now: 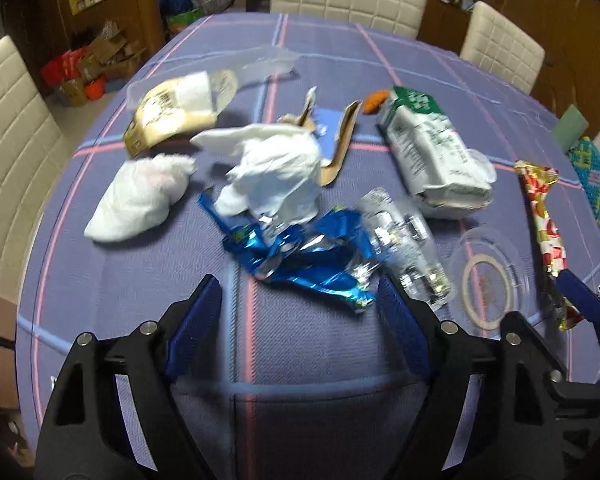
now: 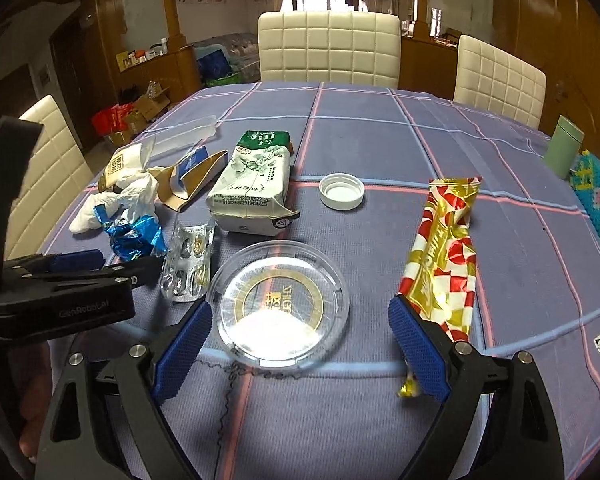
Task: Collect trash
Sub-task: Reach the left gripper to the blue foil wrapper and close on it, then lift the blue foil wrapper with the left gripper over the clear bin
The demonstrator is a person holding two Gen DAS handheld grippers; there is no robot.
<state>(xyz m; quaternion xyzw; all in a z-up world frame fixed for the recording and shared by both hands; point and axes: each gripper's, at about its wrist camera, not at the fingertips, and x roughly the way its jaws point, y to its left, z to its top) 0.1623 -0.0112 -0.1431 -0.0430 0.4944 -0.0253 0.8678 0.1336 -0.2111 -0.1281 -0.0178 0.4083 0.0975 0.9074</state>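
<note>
Two sets of fingers are hanging wide and empty: we are finding the blue foil wrapper [image 1: 300, 256] just beyond our left gripper [image 1: 300, 300], the clear lid [image 2: 278, 304] between our right gripper [image 2: 300, 320] pads.

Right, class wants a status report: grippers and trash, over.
Left gripper open, empty, facing blue foil wrapper. Right gripper open around clear plastic lid. Nothing blocking.

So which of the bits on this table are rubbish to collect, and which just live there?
Rubbish:
- blue foil wrapper
- crumpled white tissue
- green-and-white carton
- clear plastic lid
- red-and-gold wrapper
- white cap

Probably just lying about:
- green canister
- beaded box
- chairs
</note>
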